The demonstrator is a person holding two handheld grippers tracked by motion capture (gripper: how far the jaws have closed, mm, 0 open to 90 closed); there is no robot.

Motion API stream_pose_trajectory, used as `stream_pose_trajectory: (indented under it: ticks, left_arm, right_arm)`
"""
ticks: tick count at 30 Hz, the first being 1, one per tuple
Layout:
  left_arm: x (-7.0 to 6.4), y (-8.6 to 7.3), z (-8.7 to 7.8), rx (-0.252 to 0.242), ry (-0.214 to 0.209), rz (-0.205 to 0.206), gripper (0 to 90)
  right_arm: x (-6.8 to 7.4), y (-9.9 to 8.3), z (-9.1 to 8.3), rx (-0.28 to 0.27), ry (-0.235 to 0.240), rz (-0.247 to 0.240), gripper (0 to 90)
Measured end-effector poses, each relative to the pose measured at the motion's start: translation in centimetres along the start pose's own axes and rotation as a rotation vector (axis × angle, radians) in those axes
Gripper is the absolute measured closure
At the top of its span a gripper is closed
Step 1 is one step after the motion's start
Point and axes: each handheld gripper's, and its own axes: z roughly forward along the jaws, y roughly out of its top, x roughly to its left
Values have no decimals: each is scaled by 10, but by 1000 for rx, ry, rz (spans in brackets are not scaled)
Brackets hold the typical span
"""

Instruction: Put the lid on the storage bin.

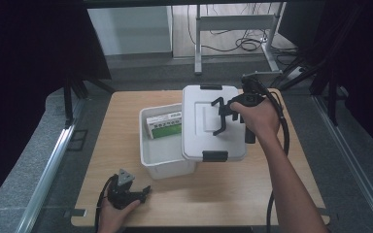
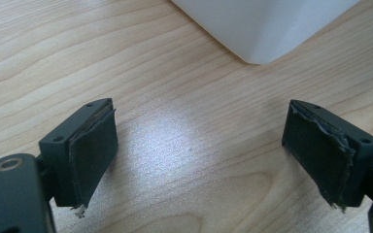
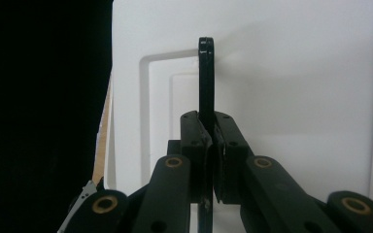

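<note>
Right gripper (image 3: 212, 145): jaws clamped on the lid's black handle (image 3: 205, 77).
Lid (image 1: 201, 124): white, directly under this gripper, sitting offset over the white box (image 1: 162, 158).
Green-and-white carton (image 1: 164, 125): inside the box, beside the lid.
Left gripper (image 2: 199, 155): jaws wide, holding nothing, above the wooden table (image 2: 53, 58), box corner just ahead.

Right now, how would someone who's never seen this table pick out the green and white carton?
On the light wooden table stands an open white plastic storage bin, its white lid lifted half aside. The green and white carton lies inside the uncovered left part. It is the only coloured, printed item there.
</note>
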Motion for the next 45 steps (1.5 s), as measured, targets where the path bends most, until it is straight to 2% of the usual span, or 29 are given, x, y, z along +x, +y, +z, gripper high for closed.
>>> stream_pose_trajectory:
  ticks: [45]
  left_arm:
    - [0,0,0,0,0,1,126]
  right_arm:
    - [49,7,44,70,51,-74,844]
